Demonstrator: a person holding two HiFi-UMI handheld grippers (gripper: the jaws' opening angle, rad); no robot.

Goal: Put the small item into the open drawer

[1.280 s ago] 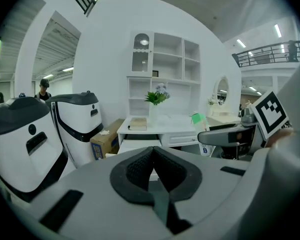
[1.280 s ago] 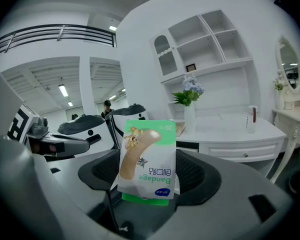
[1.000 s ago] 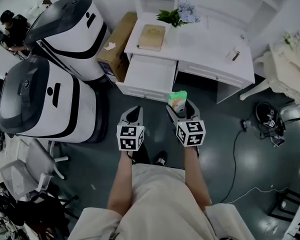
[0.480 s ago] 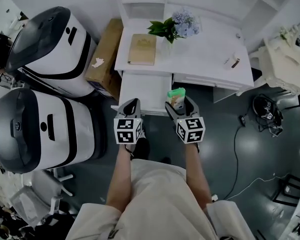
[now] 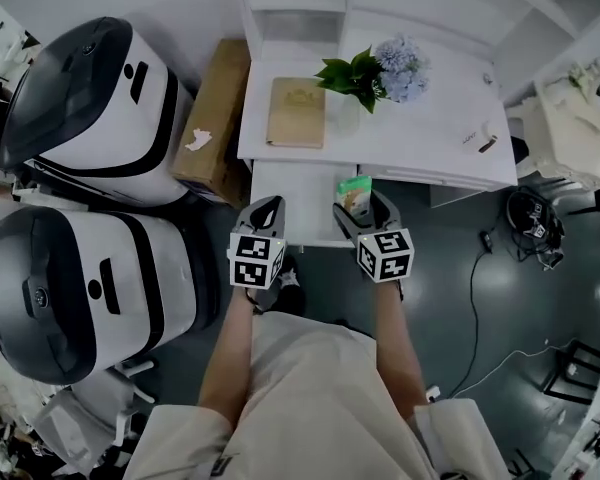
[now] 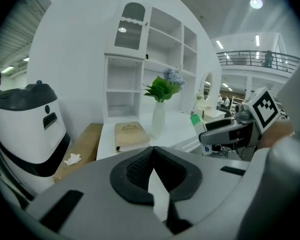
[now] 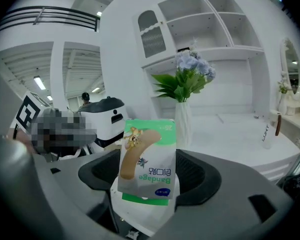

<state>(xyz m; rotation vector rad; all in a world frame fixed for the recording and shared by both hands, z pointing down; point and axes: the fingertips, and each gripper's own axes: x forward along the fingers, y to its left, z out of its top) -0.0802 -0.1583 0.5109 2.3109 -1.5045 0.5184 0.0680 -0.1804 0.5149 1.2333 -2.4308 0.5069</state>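
Gripping the bandage packet upright, the right gripper hangs over the open drawer near its front right corner. The left gripper has its jaws together, empty. Best to move inward, lower, then release, clear of the surface edge beyond.

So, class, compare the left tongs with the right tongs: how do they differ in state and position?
The left tongs are shut on nothing, while the right tongs are shut on a bandage packet. In the head view the left tongs sit over the left part of the open drawer; the right tongs sit at its right edge. Both point towards the white desk, side by side.
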